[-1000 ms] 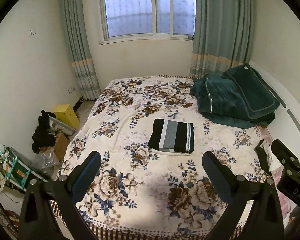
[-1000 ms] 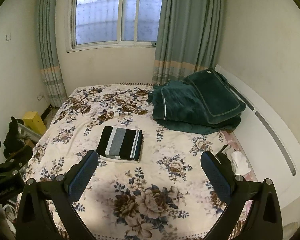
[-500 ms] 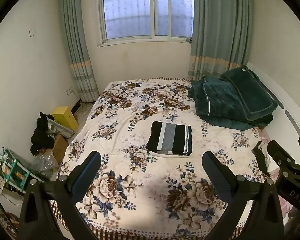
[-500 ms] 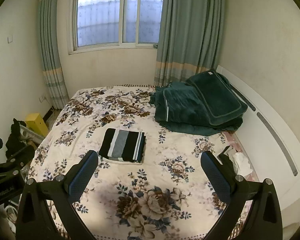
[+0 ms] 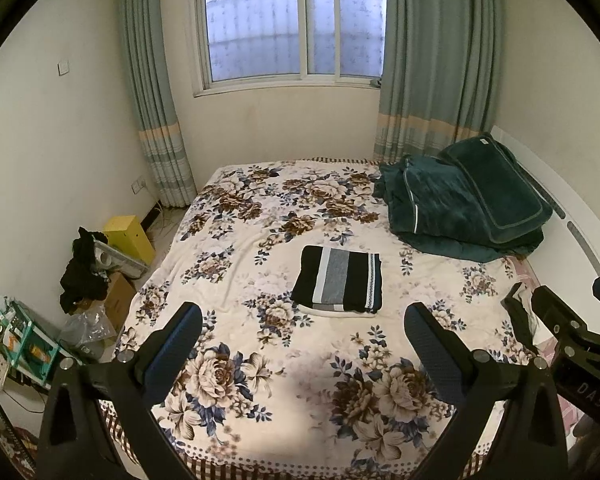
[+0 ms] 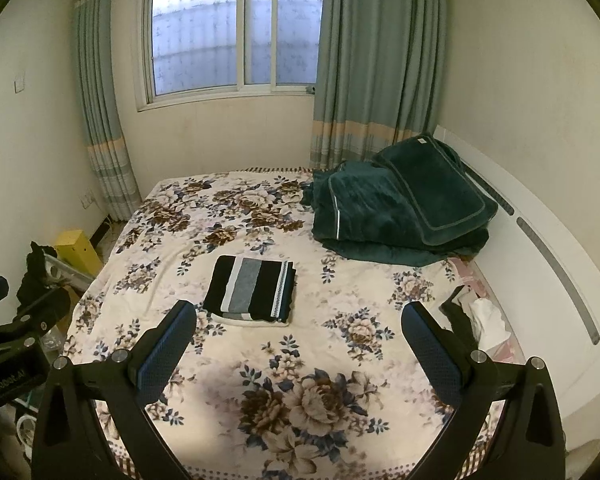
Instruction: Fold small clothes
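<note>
A folded garment with black, grey and white stripes (image 5: 338,279) lies flat in the middle of the floral bedspread (image 5: 280,380); it also shows in the right wrist view (image 6: 252,289). A white edge shows under its near side. My left gripper (image 5: 302,330) is open and empty, held above the near end of the bed, well short of the garment. My right gripper (image 6: 298,328) is open and empty too, beside the left one. Each gripper's body shows at the edge of the other's view.
A dark green blanket pile (image 5: 464,204) fills the bed's far right corner. Small dark and white cloths (image 6: 476,312) lie at the right edge by the white headboard (image 6: 548,264). A yellow box (image 5: 128,236), cardboard boxes and clutter sit on the floor at left.
Both grippers have drawn back and risen a little, so the bed and garment look slightly farther away. The garment has not moved. Both grippers stay open.
</note>
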